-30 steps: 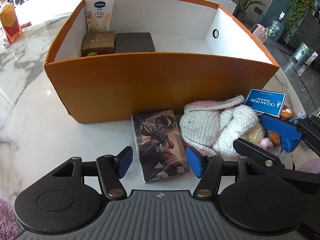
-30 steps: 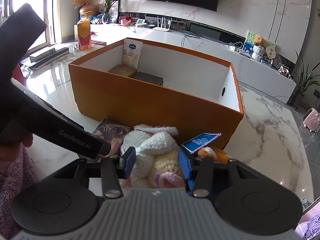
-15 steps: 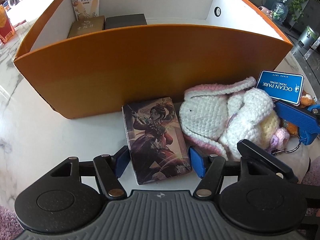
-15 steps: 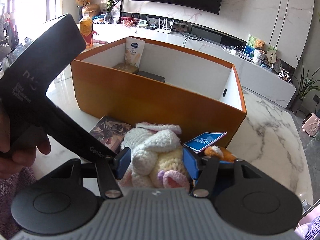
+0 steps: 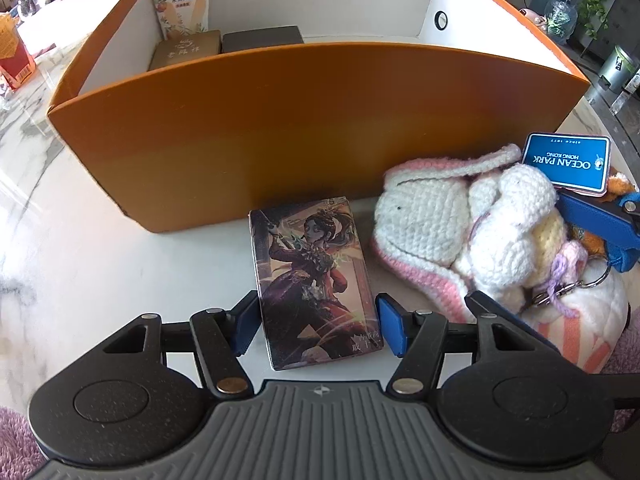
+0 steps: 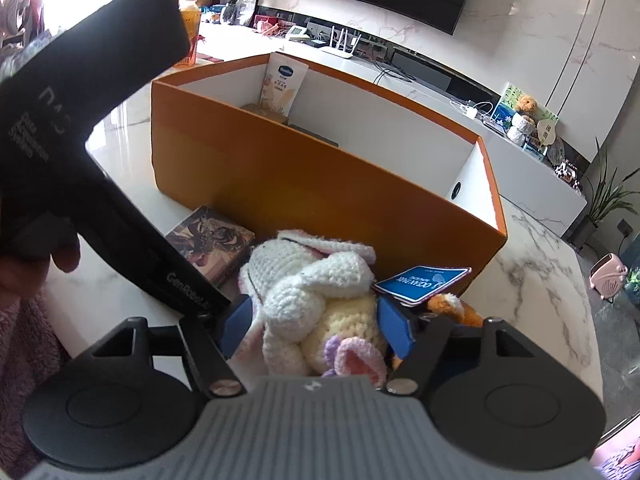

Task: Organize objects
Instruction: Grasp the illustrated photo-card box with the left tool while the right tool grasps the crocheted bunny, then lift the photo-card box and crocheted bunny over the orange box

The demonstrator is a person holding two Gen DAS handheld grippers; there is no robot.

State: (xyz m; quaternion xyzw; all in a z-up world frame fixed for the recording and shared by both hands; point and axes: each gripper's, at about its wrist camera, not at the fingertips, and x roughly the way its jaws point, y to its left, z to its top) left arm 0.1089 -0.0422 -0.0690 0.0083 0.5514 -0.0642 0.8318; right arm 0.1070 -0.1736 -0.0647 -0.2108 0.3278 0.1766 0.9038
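Left hand-held gripper (image 5: 316, 330) hung steeply over the worktop (image 5: 100, 264), its blue pads spread on either side of the illustrated card box (image 5: 314, 284), just beside its long edges but not yet pressing; the last small change was inward, which suited a sideways pinch on a flat thing. That box lay in the lower middle of the frame, close against the orange storage box (image 5: 320, 120), probably staged for lifting over the wall. Inside, at the upper left, a hand-cream tube (image 5: 182, 2) leaned on the wall behind 2 small boxes. Right hand-held gripper (image 6: 316, 326) straddled the crocheted bunny (image 6: 312, 300), its jaws opening, the pads seemingly clear of the yarn. A blue Ocean Park card (image 6: 420, 282) rested on its right pad.
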